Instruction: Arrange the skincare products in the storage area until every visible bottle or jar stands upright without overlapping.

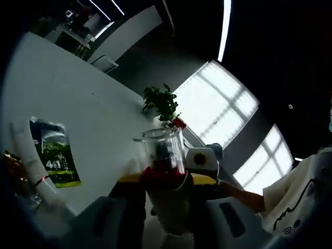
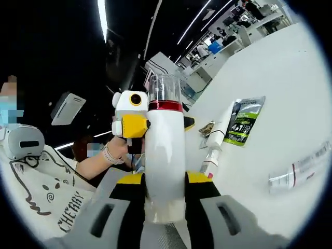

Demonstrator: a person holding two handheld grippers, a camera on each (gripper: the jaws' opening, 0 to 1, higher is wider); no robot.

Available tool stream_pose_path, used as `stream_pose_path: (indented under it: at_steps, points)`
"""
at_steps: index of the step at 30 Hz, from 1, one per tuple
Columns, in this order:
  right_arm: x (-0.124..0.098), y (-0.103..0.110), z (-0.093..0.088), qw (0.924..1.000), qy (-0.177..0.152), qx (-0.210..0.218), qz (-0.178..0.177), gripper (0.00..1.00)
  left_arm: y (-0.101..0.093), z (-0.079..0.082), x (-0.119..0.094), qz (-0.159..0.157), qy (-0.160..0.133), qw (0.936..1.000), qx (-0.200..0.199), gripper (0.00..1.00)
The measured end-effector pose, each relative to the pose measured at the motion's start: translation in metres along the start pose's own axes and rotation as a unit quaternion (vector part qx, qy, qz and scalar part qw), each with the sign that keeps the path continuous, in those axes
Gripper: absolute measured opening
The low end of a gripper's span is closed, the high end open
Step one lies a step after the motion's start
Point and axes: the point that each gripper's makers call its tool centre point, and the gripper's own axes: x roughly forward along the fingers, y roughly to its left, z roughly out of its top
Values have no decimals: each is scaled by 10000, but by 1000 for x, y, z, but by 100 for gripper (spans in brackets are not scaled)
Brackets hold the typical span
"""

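A white bottle (image 2: 165, 155) with a red band and a clear cap is held up off the white table. My right gripper (image 2: 165, 179) is shut on its lower body, yellow pads (image 2: 199, 177) against both sides. My left gripper (image 1: 166, 179) is shut on the same bottle (image 1: 162, 155) just below the red band, and it comes into the right gripper view from the left as the left gripper (image 2: 134, 123). A white tube (image 2: 218, 136) and a green sachet (image 2: 246, 123) lie on the table. A clear bottle (image 2: 301, 168) lies on its side at the right.
The white table (image 1: 88, 109) runs far back, with a potted plant (image 1: 162, 101) near its far edge. The green sachet (image 1: 57, 153) and white tube (image 1: 30, 158) lie at the left. A person in a white printed shirt (image 2: 46, 197) is close behind the grippers.
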Motion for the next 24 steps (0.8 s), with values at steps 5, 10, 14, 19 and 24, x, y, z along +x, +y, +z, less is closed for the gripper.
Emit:
stream_pose_path:
  at_steps: [5, 10, 14, 19, 24]
  points:
    - [-6, -9, 5, 9982, 88, -408, -428, 29, -4, 3, 3, 147, 14, 9993, 346, 26]
    - [-10, -21, 1, 9903, 364, -919, -972, 31, 3, 1, 5, 345, 191, 9965, 739, 26]
    - [-11, -30, -4, 9808, 506, -1288, -1373, 31, 13, -4, 8, 713, 347, 9902, 1151, 25]
    - [-10, -38, -12, 9762, 451, -1375, -1616, 30, 11, -14, 15, 849, 526, 9807, 1684, 25]
    - [-17, -53, -13, 9652, 516, -1606, -2000, 30, 11, -21, 22, 944, 613, 9751, 1912, 25]
